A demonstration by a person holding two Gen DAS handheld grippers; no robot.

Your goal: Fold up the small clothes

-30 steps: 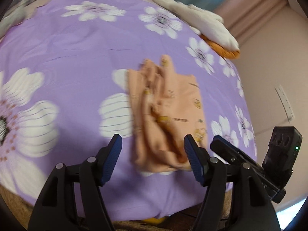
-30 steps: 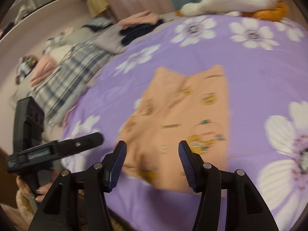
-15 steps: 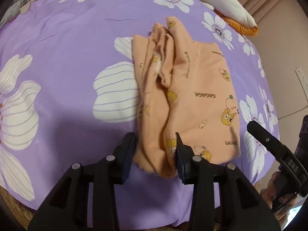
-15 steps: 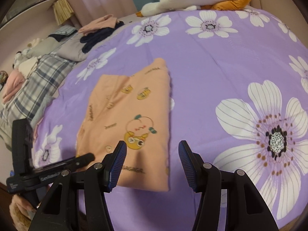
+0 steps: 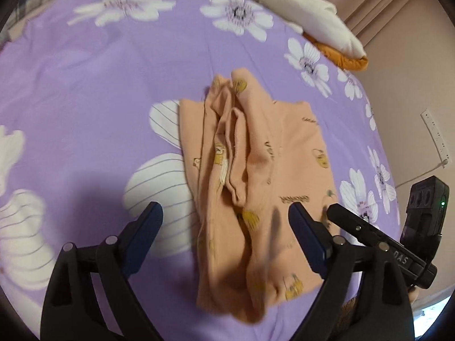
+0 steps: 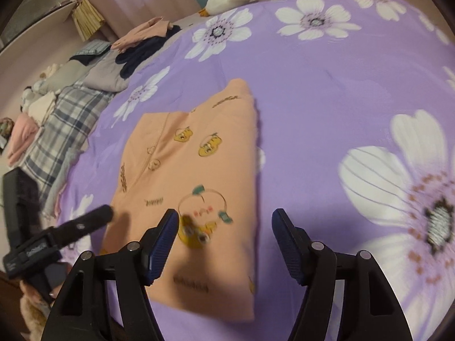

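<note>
A small peach garment (image 5: 256, 187) with cartoon prints lies folded on the purple flowered bedspread (image 5: 85, 99). Its left side is bunched into ridges. My left gripper (image 5: 226, 236) hangs over the garment's near end, its jaws opening wide, with cloth below them but nothing pressed between the pads. In the right wrist view the garment (image 6: 193, 170) looks flat with a straight right edge. My right gripper (image 6: 224, 241) hovers above its near right corner, its jaws also opening and holding nothing. Each gripper shows at the edge of the other's view.
A white and orange plush toy (image 5: 307, 20) lies at the bed's far edge. A plaid blanket (image 6: 62, 125) and piles of other clothes (image 6: 142, 39) sit to the left of the bed. A wall with a socket (image 5: 435, 130) stands to the right.
The left gripper narrowed around the garment's bunched near edge, then spread wide again. Both grippers came lower and closer to the garment. The right gripper's jaws widened.
</note>
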